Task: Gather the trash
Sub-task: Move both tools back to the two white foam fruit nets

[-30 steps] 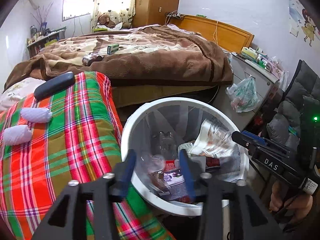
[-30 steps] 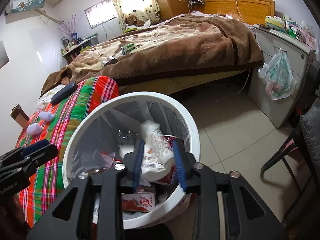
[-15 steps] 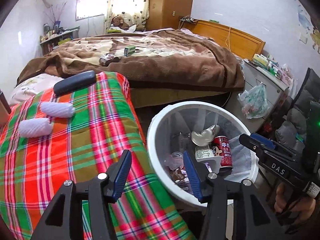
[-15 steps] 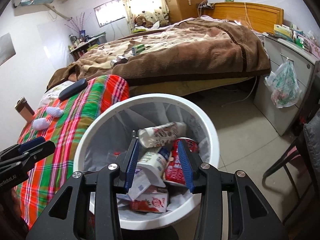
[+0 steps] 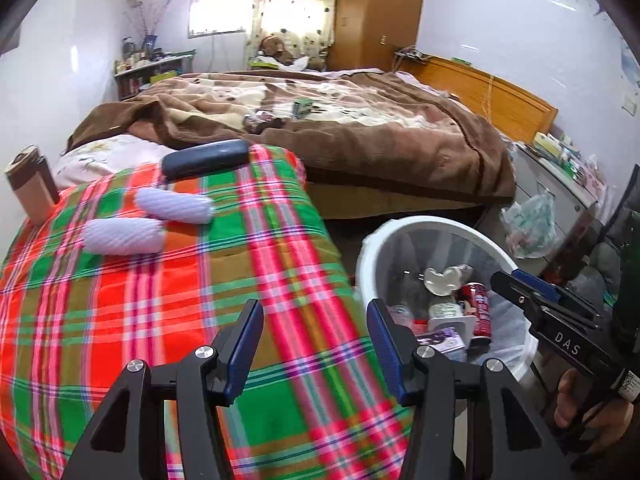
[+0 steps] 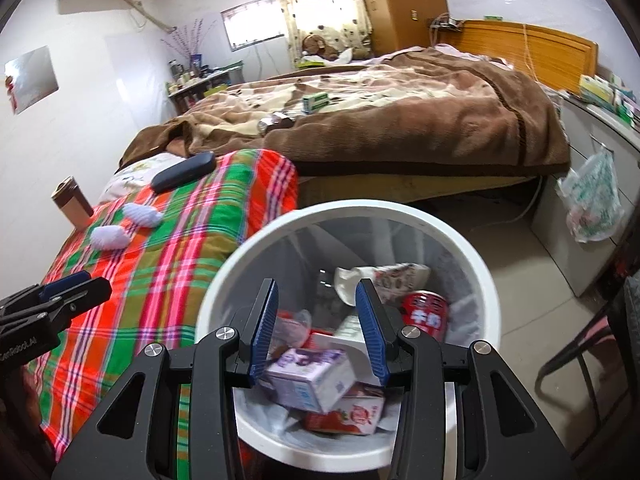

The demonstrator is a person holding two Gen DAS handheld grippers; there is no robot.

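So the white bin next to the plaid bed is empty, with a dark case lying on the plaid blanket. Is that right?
Not quite. The white bin is not empty: the right wrist view shows cartons and a red can inside it. The rest holds: it stands beside the plaid blanket, and the dark case lies on that blanket.

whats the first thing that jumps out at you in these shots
The bright red, green and pink plaid blanket fills the left side, with two pale lilac ribbed rolls and a dark blue case lying on it. Right beside it stands a round white trash bin holding cartons, a red can and crumpled wrappers; behind both lies a bed under a brown fleece blanket.
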